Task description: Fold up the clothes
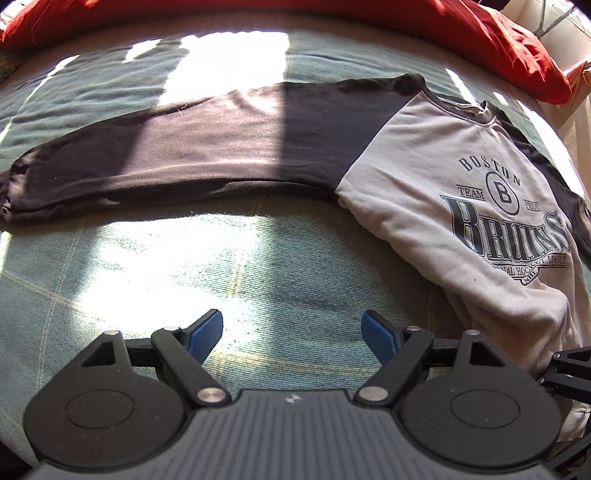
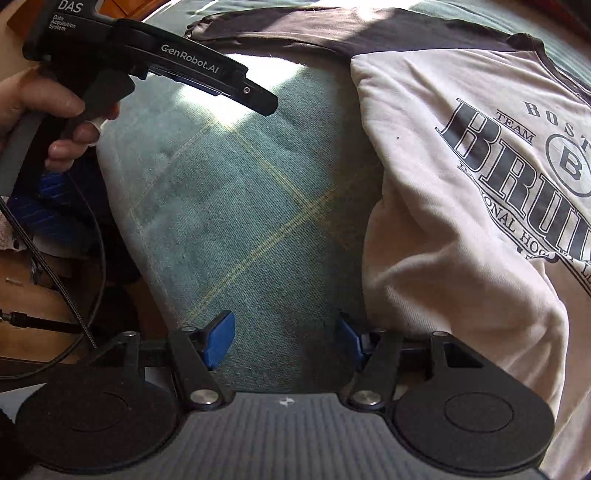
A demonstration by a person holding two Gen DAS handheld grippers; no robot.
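A white long-sleeve shirt (image 1: 436,184) with black sleeves and a "Boston Bruins" print lies flat on the green blanket (image 1: 184,258). Its black sleeve (image 1: 184,158) stretches out to the left. My left gripper (image 1: 293,334) hovers open over bare blanket, short of the sleeve and left of the shirt's body. In the right wrist view the same shirt (image 2: 461,221) fills the right side. My right gripper (image 2: 286,339) is open over the blanket, its right finger close to the shirt's side edge; whether it touches is unclear. Nothing is held.
Red bedding (image 1: 443,29) lies along the far edge of the bed. In the right wrist view a hand (image 2: 44,107) holds the other gripper's black handle (image 2: 166,62) at upper left, with cables (image 2: 55,280) and a wooden floor beyond the bed's left edge.
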